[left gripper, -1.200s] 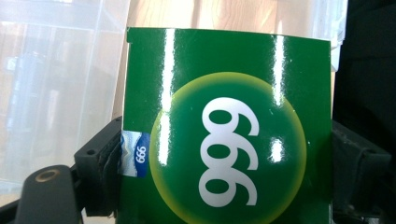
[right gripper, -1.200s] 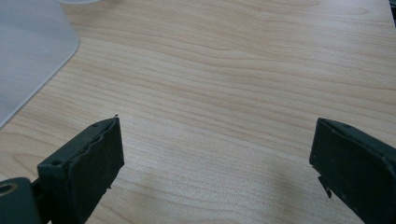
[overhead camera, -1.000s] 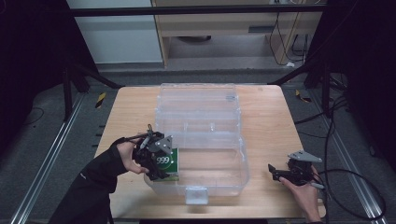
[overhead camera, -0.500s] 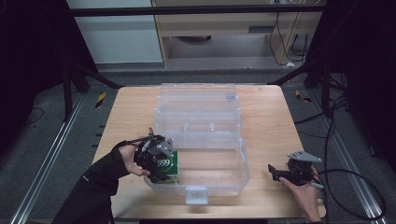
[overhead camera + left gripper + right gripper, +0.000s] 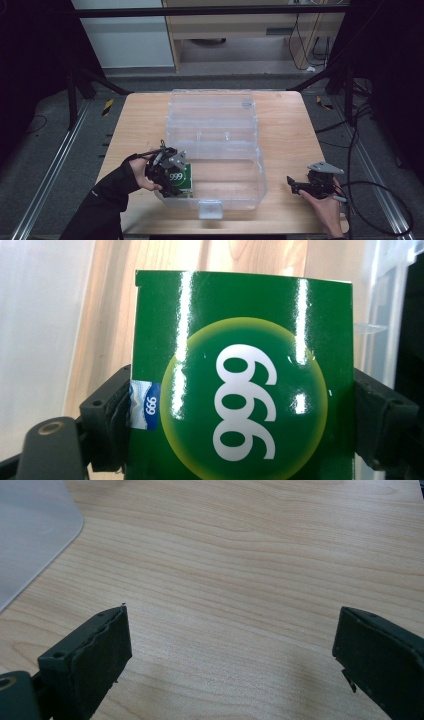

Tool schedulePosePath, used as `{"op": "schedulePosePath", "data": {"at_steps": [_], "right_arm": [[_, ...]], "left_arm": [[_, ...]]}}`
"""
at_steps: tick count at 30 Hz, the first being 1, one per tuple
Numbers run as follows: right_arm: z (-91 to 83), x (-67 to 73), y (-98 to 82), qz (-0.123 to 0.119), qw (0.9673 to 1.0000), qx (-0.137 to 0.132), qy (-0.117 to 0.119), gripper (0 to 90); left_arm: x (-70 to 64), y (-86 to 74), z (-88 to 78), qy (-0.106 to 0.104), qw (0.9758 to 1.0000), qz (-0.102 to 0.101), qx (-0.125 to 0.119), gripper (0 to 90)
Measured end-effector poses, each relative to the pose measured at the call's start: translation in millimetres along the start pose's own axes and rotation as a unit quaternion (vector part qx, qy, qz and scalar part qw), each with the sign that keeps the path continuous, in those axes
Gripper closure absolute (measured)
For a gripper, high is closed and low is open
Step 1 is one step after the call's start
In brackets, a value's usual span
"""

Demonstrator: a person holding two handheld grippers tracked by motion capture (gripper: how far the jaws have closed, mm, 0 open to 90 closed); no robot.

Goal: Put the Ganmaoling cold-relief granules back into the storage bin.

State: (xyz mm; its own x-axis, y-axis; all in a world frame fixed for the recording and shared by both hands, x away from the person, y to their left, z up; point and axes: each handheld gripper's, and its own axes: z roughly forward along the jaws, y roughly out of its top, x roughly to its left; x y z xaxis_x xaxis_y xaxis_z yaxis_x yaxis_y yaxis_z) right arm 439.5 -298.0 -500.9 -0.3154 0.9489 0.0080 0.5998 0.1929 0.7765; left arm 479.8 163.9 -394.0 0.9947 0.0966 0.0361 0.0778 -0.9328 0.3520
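Observation:
A glossy green box (image 5: 240, 390) printed with "999" in white on a yellow-green disc sits between the two black jaws of my left gripper (image 5: 240, 425), which is shut on its sides. From above, the green box (image 5: 181, 182) rests inside the front left corner of a clear plastic bin (image 5: 235, 192), and my left gripper (image 5: 169, 175) reaches over the bin's left wall. My right gripper (image 5: 294, 185) lies low over the table to the right of the bin. Its jaws (image 5: 230, 655) stand wide apart over bare wood with nothing between them.
The bin's hinged clear lid (image 5: 212, 107) lies open toward the far side. A white latch (image 5: 210, 209) sticks out at the bin's front. The wooden table (image 5: 140, 125) shows bare wood left and right of the bin. Cables trail off the right edge.
My left gripper and the green box have sunk a little lower into the bin's front left corner. The right gripper has stayed where it was.

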Motion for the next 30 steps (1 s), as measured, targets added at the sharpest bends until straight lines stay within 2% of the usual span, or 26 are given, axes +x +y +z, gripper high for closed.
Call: {"op": "schedulePosePath", "data": {"at_steps": [1, 11, 13, 18, 20, 23, 30], "right_arm": [[0.0, 0.0, 0.0, 0.0, 1.0, 0.0, 0.0, 2.6], [0.3, 0.4, 0.0, 0.001, 1.0, 0.003, 0.0, 1.7], [0.2, 0.4, 0.0, 0.0, 1.0, 0.002, 0.0, 1.7], [0.5, 0.3, 0.0, -0.002, 1.0, 0.003, -0.001, 1.6], [0.4, 0.3, 0.0, -0.002, 1.0, 0.004, -0.002, 1.6], [0.6, 0.5, 0.0, -0.002, 1.0, 0.003, -0.002, 1.6], [0.2, 0.3, 0.0, -0.002, 1.0, 0.004, -0.001, 1.8]], "left_arm": [[1.2, -0.3, 0.9, -0.001, 1.0, 0.004, 0.005, 14.5], [0.2, -2.7, 6.3, 0.001, 1.0, 0.0, 0.006, 13.4], [0.2, -3.5, 6.2, 0.002, 0.9999, 0.003, 0.013, 13.0], [-1.2, -4.4, 4.8, 0.001, 1.0, -0.004, 0.002, 10.9], [-1.8, -2.7, -5.9, 0.006, 0.9997, -0.003, -0.023, 11.6], [-3.2, -0.3, -15.4, 0.018, 0.9995, 0.002, -0.027, 12.4], [-5.8, -2.0, -25.6, 0.028, 0.999, 0.001, -0.034, 17.3]]}}
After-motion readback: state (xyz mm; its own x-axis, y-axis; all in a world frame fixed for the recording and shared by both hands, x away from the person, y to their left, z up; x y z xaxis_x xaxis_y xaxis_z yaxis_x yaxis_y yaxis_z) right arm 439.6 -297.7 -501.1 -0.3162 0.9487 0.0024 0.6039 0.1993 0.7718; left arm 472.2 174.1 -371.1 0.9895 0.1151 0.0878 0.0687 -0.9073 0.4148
